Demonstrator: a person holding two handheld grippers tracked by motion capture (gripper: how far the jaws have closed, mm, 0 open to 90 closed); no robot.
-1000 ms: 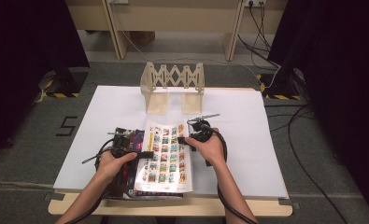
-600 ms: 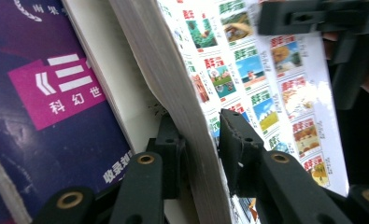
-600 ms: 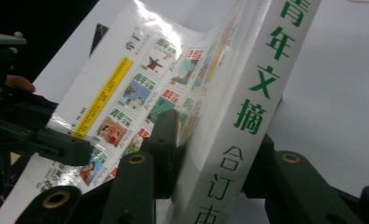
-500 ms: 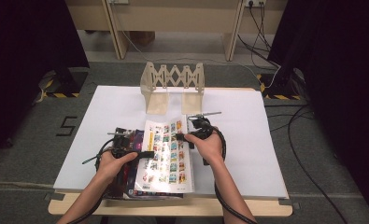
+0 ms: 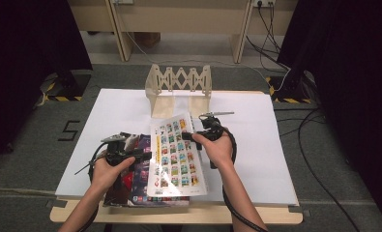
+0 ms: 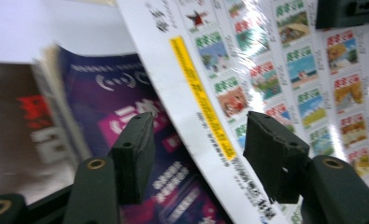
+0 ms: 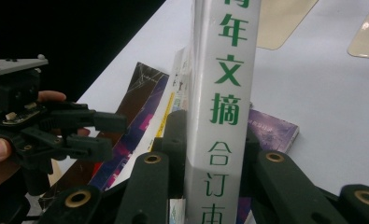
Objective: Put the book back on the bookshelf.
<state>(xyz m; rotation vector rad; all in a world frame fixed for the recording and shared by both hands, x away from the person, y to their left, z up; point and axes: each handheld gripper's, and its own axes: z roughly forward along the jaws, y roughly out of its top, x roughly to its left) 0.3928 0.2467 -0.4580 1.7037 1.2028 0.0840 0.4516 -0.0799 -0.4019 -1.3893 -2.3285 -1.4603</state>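
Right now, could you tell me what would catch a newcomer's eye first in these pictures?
The white book printed with rows of small colourful pictures stands out first: the right gripper clamps its spine and tilts it up off the stack of magazines at the table's near edge. Beside it the left gripper, jaws just opened, hovers at the book's left edge. Farther back stands a pale wooden rack with a zigzag back.
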